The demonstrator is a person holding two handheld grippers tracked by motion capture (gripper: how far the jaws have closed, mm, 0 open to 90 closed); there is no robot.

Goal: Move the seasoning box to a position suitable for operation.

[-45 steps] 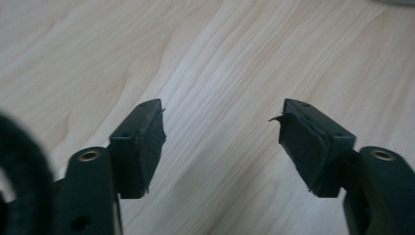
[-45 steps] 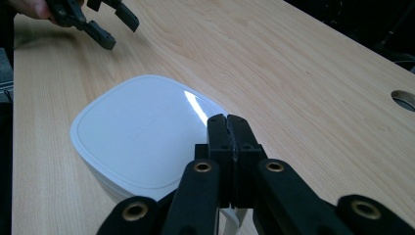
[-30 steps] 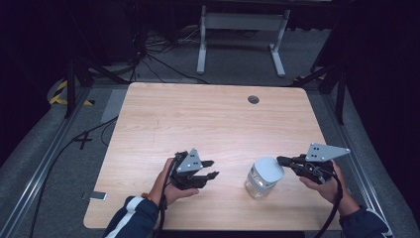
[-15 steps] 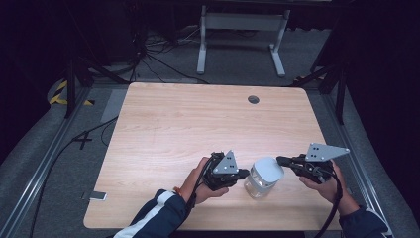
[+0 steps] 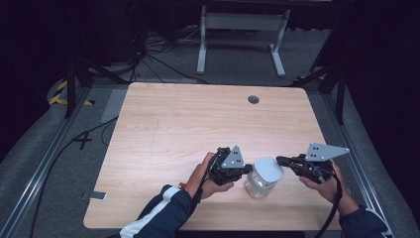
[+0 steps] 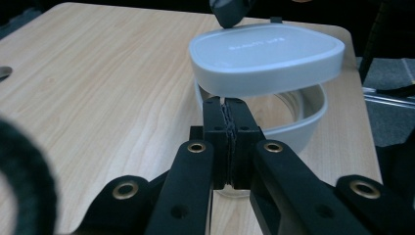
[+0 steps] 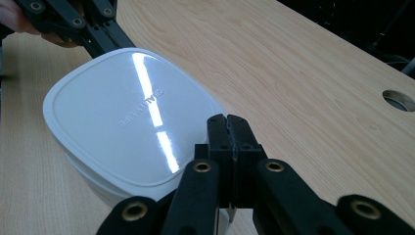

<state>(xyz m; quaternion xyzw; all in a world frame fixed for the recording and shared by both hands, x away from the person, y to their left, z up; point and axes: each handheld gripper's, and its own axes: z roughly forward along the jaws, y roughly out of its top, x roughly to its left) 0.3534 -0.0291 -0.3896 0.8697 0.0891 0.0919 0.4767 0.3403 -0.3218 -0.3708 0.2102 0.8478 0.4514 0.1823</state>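
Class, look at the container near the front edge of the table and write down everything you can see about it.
The container is a small clear tub, plastic by its look, with rounded corners and a white rim band. Its white lid, faintly embossed with lettering, sits tilted and raised on one side, leaving a gap over the body. It stands on the wooden table between the two claws. The left claw, shut, appears to pinch the rim; the right claw, shut, is at the lid's edge.
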